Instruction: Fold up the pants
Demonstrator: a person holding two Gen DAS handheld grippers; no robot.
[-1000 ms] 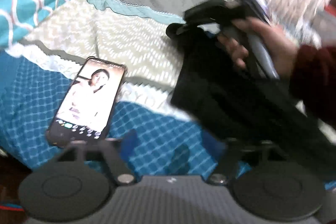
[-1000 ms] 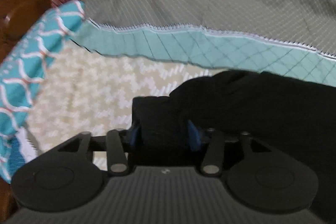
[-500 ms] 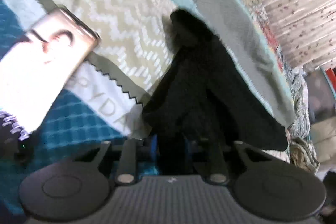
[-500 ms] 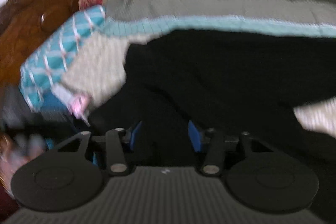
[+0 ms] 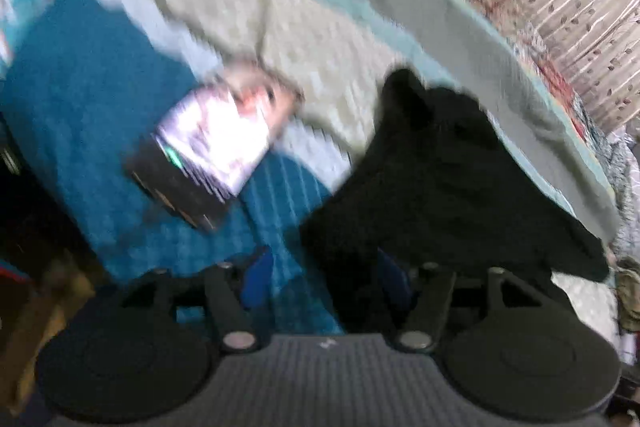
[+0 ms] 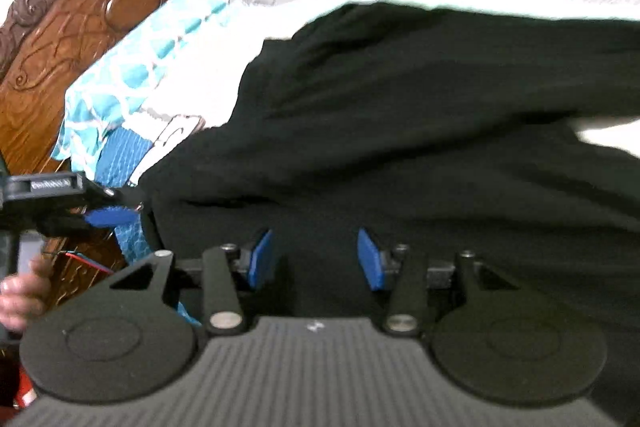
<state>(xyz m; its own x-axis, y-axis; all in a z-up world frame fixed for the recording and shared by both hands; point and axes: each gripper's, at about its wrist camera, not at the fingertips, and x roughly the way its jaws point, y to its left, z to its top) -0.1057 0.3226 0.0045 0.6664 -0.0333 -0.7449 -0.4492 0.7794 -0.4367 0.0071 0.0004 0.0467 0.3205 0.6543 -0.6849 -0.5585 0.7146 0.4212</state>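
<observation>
Black pants [image 5: 452,179] are lying bunched on the bed [image 5: 100,75], spreading from 6 toward 3 o'clock in the left wrist view and filling the centre of the right wrist view. Not yet a clean fold.

Left claw [image 5: 324,279] is standing open; its jaws have just been opening. Blue pads [image 5: 256,279] are apart, with the pants edge sitting at the right pad and bare blue bedspread between them, nothing clamped.

Right claw [image 6: 316,259] is also standing parted over the black cloth, its pads not pressing on it (fabric is under and ahead of them, no pinch visible).

Step in hand, my read: re-gripping for the next fold. To do it well:
- take the edge, not the middle of the bunch
- both claws pinching the same hem line, then pulling taut before laying over
- keeping cloth low so it is not dragging

Around:
- phone [image 5: 216,155], screen lit, lying at 10 o'clock of the pants, near but apart. Main obstacle: a sweeping fold could be knocking it.
- grey quilt [image 5: 460,27] running along 1 o'clock, just beside the pants
- carved wooden headboard [image 6: 80,39] at 10 o'clock in the right view
- left view is blurred, so finer detail is not readable
</observation>
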